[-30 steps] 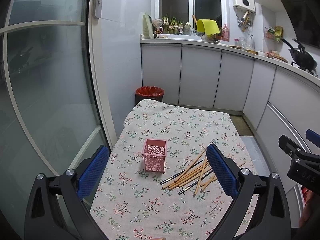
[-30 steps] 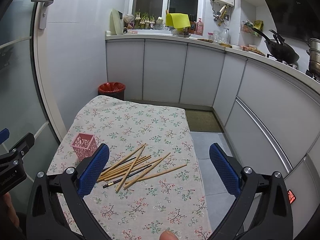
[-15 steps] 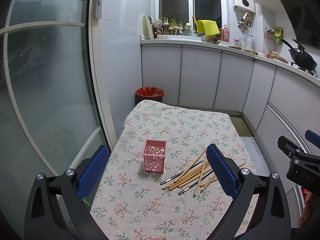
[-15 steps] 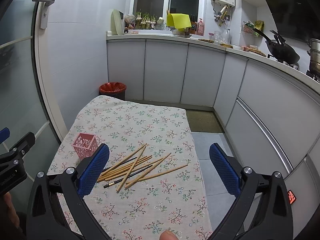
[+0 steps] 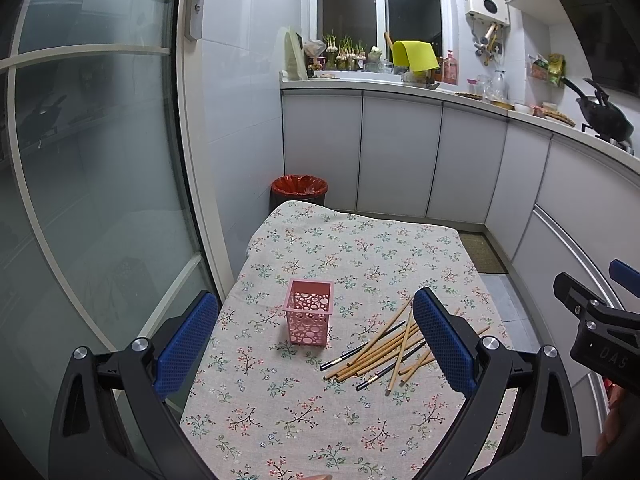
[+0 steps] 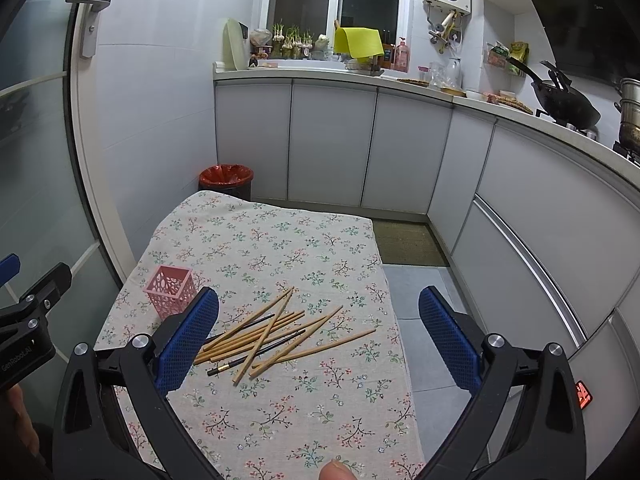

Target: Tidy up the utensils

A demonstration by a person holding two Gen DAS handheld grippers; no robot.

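**Both grippers held open above the table, no chopstick taken yet**

Both grippers are seen spread wide and empty. The left gripper (image 5: 316, 344) is held over the lower part of its frame, with the pink holder (image 5: 309, 317) framed between its blue pads. The right gripper (image 6: 318, 340) is held likewise, with the chopsticks (image 6: 272, 334) lying just right of its left pad.

The chopsticks are seen as a loose, crossed pile on the floral tablecloth (image 6: 280, 248), mostly pale wood with a couple of dark ones among them. The holder stands upright to the left of the pile, near it but apart, and appears empty as far as can be told.

The step in hand is judged to be the approach before a first pick. For the next move, one gripper would need to be lowered onto the pile and closed across a single stick or a small bundle, preferably on a stick lying on top, so that the crossed ones beneath are not dragged. The stick would then need to be tipped upright over the holder's open top.
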